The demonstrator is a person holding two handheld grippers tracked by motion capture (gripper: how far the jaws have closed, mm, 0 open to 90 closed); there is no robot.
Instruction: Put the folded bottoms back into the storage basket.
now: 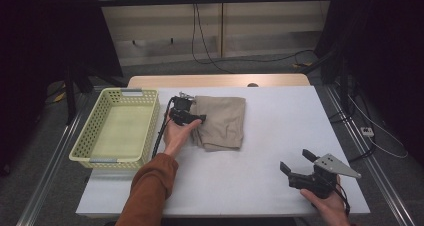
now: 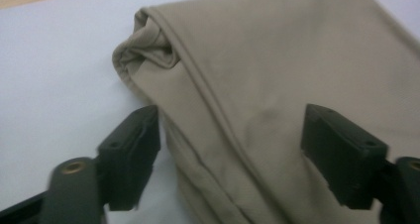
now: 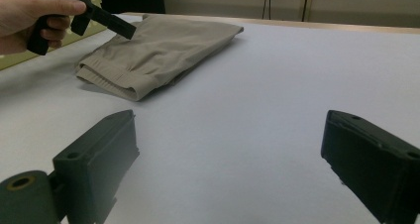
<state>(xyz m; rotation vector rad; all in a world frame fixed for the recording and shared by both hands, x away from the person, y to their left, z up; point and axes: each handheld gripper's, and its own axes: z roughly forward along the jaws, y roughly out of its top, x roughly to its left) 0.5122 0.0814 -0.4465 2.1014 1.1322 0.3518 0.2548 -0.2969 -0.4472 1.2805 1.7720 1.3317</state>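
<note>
Left tongs [image 2: 230,149] are gaping wide, straddling the folded trousers' [image 2: 277,70] soft, limp edge, gripping nothing; best pinching all layers there.

Black two-jaw grippers [image 1: 296,162], cabled; left arm's sleeve [image 1: 150,191] looks rust-orange.

On the worktop [image 1: 260,151] the folded trousers [image 1: 222,121] lay near the middle, toward the far edge. The basket [image 1: 118,127] stood at the left edge, just beside them. The left hand-held gripper [image 1: 192,117] sat between basket and trousers, at the trousers' left edge. The right hand-held gripper [image 1: 294,162] lay well apart, at the near right corner.
</note>
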